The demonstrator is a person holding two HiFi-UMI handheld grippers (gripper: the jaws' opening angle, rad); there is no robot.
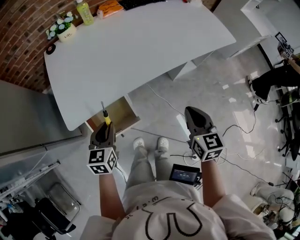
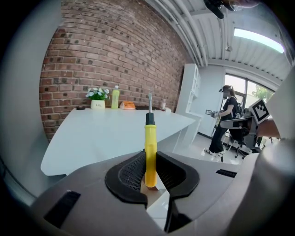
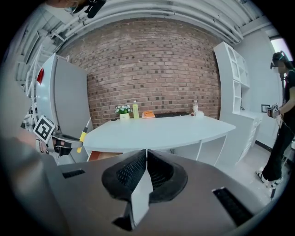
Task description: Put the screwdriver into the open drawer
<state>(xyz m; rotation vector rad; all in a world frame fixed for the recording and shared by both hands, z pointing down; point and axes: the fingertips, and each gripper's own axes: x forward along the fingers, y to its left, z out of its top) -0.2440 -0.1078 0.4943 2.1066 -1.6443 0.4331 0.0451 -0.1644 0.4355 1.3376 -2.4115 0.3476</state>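
Observation:
A screwdriver [image 1: 107, 119] with a yellow handle and thin metal shaft sticks up out of my left gripper [image 1: 103, 133], whose jaws are shut on the handle. In the left gripper view the handle [image 2: 150, 152] stands upright between the black pads, shaft pointing at the white table [image 2: 106, 131]. The open drawer [image 1: 118, 114], wood-coloured inside, juts out under the table's near edge, just beyond the screwdriver tip. My right gripper [image 1: 197, 120] hangs over the floor to the right, shut and empty. In its own view its pads [image 3: 133, 173] touch, and the drawer [image 3: 99, 155] shows at lower left.
On the white table [image 1: 140, 51] a flower pot [image 1: 63, 29], a green bottle [image 1: 85, 11] and an orange packet [image 1: 109, 8] stand at the far edge. A grey cabinet [image 1: 23, 117] stands left of the drawer. Cables [image 1: 234, 136] lie on the floor. Another person [image 1: 276, 79] is at the right.

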